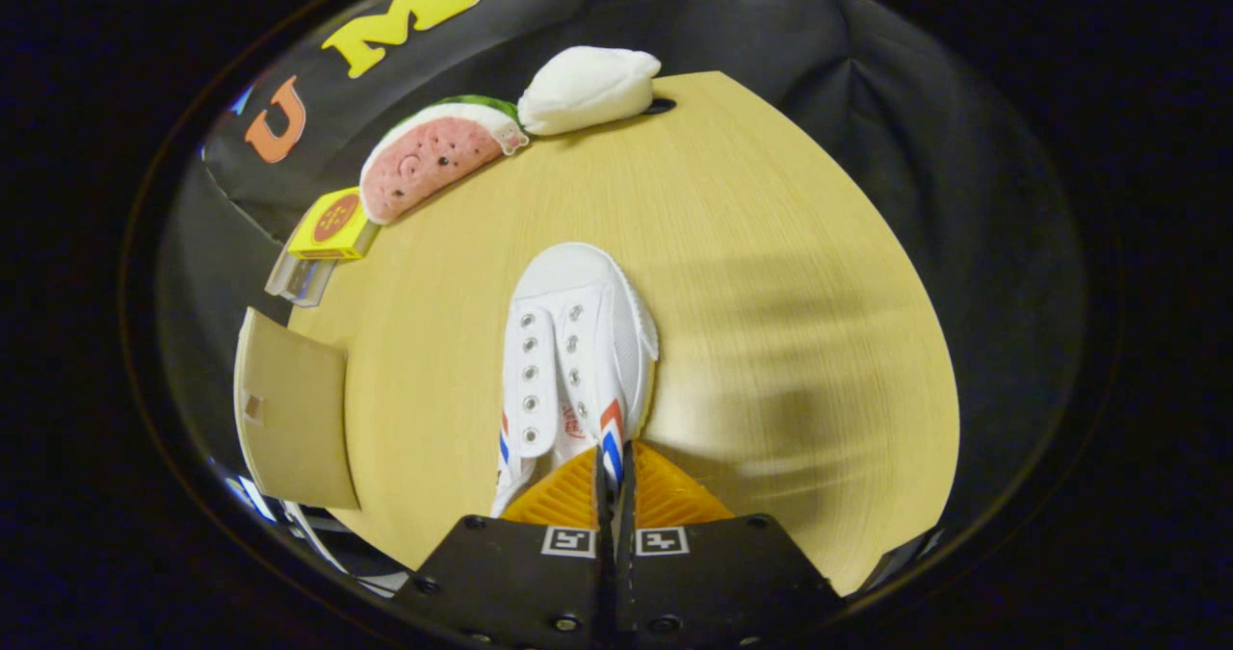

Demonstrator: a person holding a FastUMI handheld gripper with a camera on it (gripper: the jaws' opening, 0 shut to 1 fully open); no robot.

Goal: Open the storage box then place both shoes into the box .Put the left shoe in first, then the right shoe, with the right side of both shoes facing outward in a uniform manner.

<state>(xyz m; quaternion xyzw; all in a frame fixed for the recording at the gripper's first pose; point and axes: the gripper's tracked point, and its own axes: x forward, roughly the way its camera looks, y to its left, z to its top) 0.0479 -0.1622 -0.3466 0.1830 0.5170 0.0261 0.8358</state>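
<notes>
Far left, the cardboard flap (pixel 294 419) of the storage box hangs at the table (pixel 771 274) edge. Beyond sit a yellow box (pixel 332 224), a watermelon plush (pixel 433 154) and a white plush (pixel 588 89), well clear. My gripper (pixel 614 477) is nearly closed, pinching the white sneaker (pixel 573 342) by its side wall, toe pointing away for carrying.

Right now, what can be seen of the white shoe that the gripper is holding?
The white shoe is a low canvas-looking sneaker with a rounded toe cap, metal eyelets and no laces threaded. Red and blue stripes mark both sides near the heel, and there is small red print inside. It sits upright on the wooden table, toe pointing away from the hand-held gripper. The fingers are nearly closed on the thin side wall of its collar, on the side bearing the stripes. Its heel is hidden behind them.
</notes>
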